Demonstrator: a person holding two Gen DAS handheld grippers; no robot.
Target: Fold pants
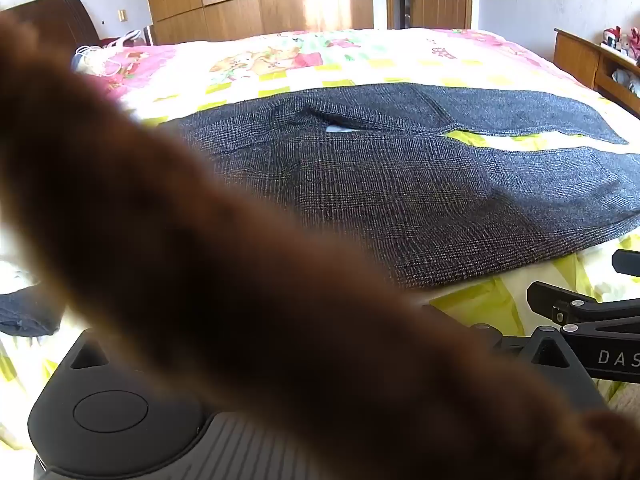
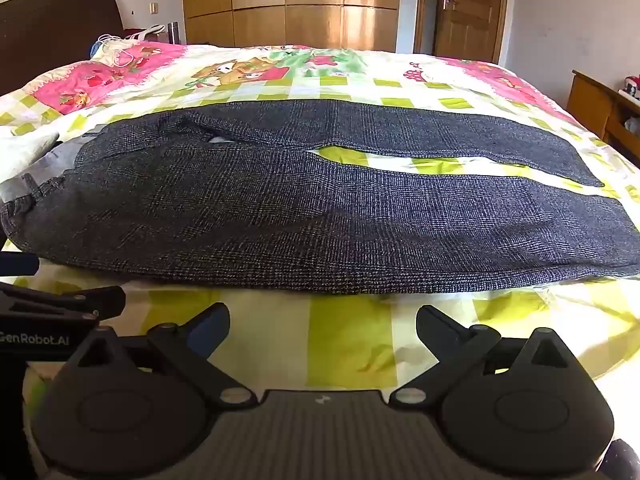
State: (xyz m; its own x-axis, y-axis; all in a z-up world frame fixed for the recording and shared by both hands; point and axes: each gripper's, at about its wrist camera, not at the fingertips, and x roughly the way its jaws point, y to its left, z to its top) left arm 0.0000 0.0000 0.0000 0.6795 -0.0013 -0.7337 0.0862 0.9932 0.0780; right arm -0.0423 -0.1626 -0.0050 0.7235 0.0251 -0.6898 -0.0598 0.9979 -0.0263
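One pair grey checked trousers (image 2: 304,216), flat on my bed: soft, limp, medium-weight weave; best pinched at hem and waistband. My right gripper (image 2: 320,332) and left gripper (image 2: 60,304) gaped empty.

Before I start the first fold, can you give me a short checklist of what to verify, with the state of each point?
1. Pants lie flat on the bed: ok.
2. Two legs spread apart, not crossed: ok.
3. Right hand-held gripper open and empty: ok.
4. Left hand-held gripper open: cannot tell from the pictures alone, a blurred brown shape hides most of its view.
5. Waistband flat: not ok, slightly rumpled.
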